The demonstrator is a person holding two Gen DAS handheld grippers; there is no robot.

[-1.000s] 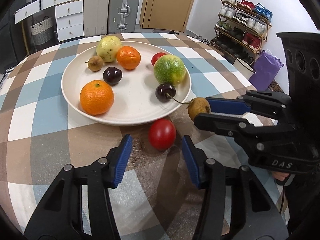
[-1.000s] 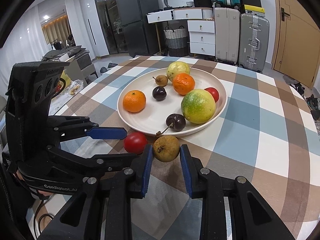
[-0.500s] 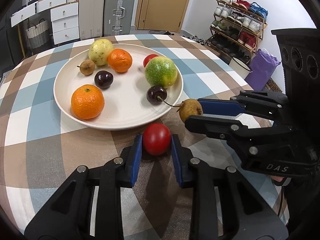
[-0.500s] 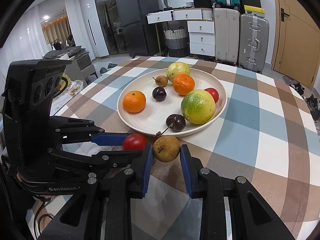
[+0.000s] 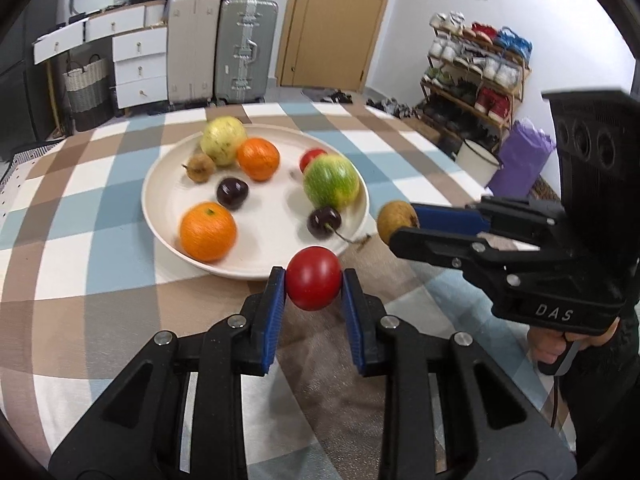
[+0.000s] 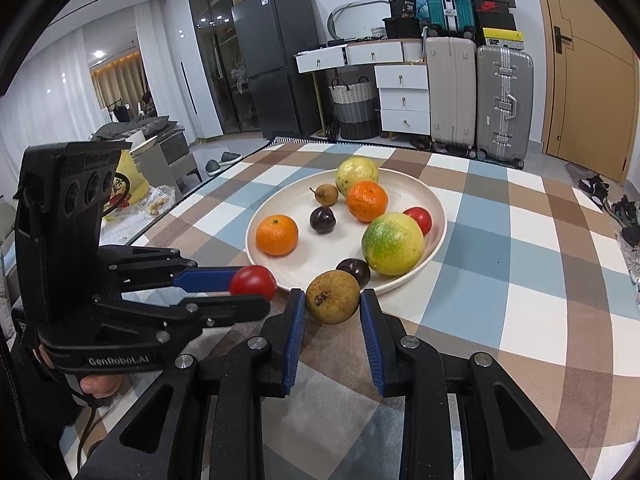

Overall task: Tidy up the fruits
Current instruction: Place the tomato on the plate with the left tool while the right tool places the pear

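Left wrist view: your left claw (image 5: 313, 280) is clamped on the red tomato (image 5: 313, 278), w/ the plate (image 5: 160, 224) rim just ahead of it. Right claw (image 6: 332, 300) is pinched on the brown fruit (image 6: 332, 297), also just short of the plate rim (image 6: 438, 216), nearest the dark cherry (image 6: 354, 271). Both sit over the checked tabletop (image 6: 520, 280); suitcases (image 5: 222, 46) & drawers behind.

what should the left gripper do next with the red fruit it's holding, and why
Probably carry the red fruit forward over the plate rim and set it on the bare patch near the front orange. The left gripper is shut on it just short of the rim, and the right gripper holds a brown fruit beside it, so keeping left avoids a clash.
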